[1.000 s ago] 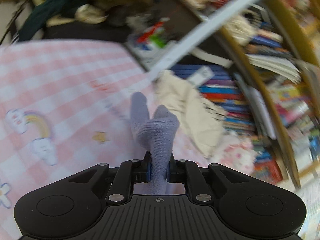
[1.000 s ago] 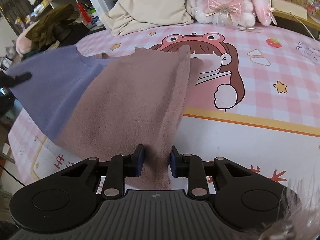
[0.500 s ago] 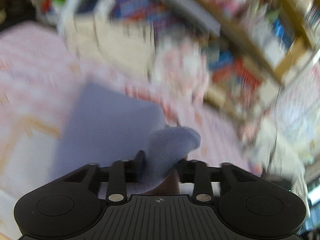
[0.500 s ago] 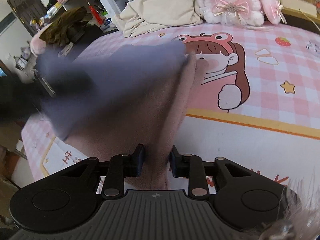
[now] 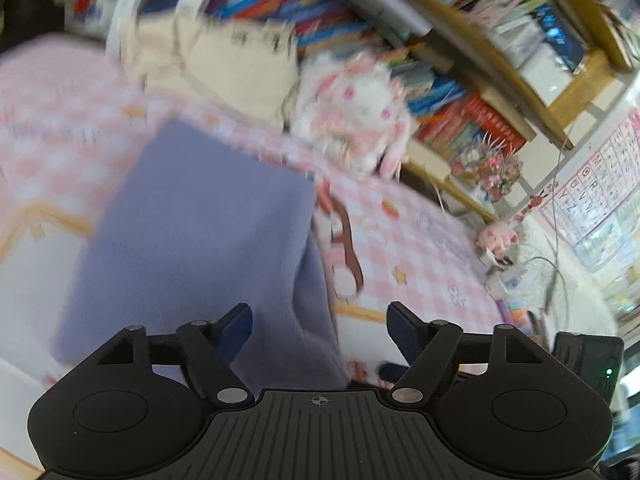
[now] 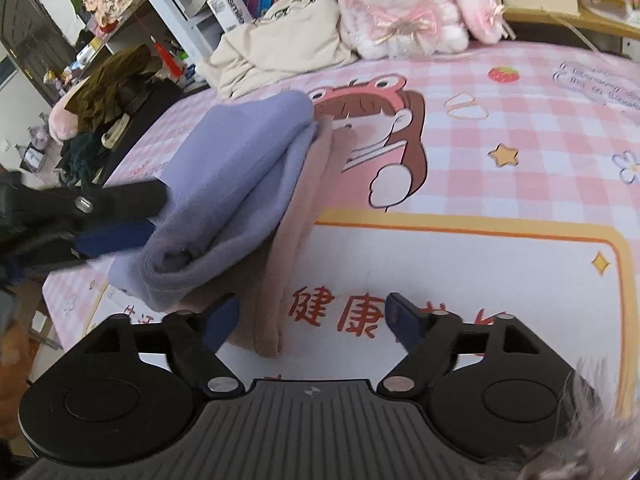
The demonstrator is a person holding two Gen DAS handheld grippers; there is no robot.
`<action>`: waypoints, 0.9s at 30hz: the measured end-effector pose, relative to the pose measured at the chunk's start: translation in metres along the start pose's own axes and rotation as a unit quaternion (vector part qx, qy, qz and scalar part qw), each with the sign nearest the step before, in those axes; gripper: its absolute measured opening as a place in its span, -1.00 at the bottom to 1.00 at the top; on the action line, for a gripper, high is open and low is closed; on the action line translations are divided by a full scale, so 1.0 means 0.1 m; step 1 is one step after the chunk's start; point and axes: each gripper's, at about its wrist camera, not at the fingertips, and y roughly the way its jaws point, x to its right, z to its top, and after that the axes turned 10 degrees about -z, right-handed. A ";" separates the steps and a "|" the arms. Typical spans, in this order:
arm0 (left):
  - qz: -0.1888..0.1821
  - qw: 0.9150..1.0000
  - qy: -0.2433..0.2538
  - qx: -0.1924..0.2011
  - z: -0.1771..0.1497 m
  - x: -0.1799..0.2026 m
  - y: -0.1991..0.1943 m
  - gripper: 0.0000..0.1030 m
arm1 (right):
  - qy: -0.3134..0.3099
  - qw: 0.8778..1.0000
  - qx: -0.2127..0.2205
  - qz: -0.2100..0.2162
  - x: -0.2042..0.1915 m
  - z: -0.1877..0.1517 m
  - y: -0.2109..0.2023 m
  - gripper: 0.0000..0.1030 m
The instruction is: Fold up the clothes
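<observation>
Both jaws are opening: the left hand-held gripper [image 5: 319, 322] and right hand-held gripper [image 6: 313, 316] are gripping nothing. The folded lilac-and-mauve fleece garment [image 6: 240, 184] is lying at 11 o'clock on the pink checked bed [image 6: 520, 128].

Home bedroom, child's or young person's by look. Bed under pink-and-white checked cartoon-print sheet [image 6: 520, 128] with frog-hat girl, stars, strawberry. White-and-pink plush rabbit with bow [image 6: 404, 4] against crowded wooden bookshelf of colourful books [image 5: 460, 92]. Cream canvas tote bag [image 6: 288, 36] slumped beside rabbit. Alphabet wall chart [image 5: 596, 196] at right. Heap of dark clothes [image 6: 116, 88] beside bed.
</observation>
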 end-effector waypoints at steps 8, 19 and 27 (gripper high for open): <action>0.171 0.973 0.133 0.076 0.04 0.12 -0.17 0.87 | -0.052 0.996 0.072 -0.022 -0.16 0.07 -0.18 0.68; 0.203 0.972 0.111 0.033 0.13 -0.23 -0.18 0.88 | -0.026 0.996 0.082 0.038 -0.16 0.27 -0.26 0.69; 0.203 0.966 0.158 0.011 0.04 -0.21 -0.17 0.89 | 0.045 0.993 0.043 0.099 -0.20 0.33 -0.16 0.68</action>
